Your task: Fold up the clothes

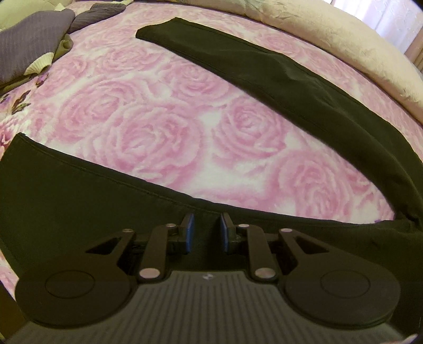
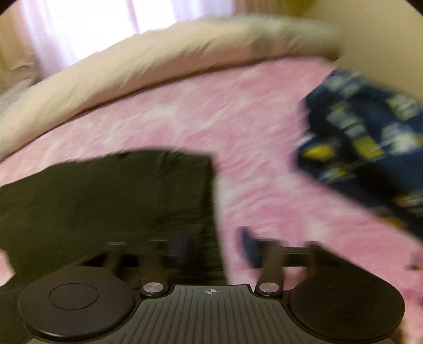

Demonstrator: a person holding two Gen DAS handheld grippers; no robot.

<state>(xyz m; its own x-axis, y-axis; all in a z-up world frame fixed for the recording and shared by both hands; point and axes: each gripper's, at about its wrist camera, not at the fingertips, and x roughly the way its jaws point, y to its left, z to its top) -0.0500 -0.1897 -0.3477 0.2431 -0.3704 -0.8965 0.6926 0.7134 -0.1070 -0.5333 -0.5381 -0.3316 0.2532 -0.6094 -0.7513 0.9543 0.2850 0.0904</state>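
Black trousers (image 1: 264,71) lie spread on a pink rose bedspread (image 1: 158,132), the two legs fanned apart. My left gripper (image 1: 207,230) hangs just over the near leg (image 1: 79,190), at its far edge. Its blue pads (image 1: 190,230) stand a narrow gap apart, their inner faces bare. The right wrist view is blurred. There an end of the black trousers (image 2: 119,190) shows a square corner. My right gripper (image 2: 214,246) is open and straddles that fabric's right edge, one finger over the black cloth and the other over the bedspread (image 2: 264,132).
Folded grey clothes (image 1: 29,39) sit at the far left of the bed. A cream duvet (image 1: 343,39) is bunched along the far side. A dark blue patterned garment (image 2: 370,137) lies to the right. A bright curtained window (image 2: 79,21) is behind the bed.
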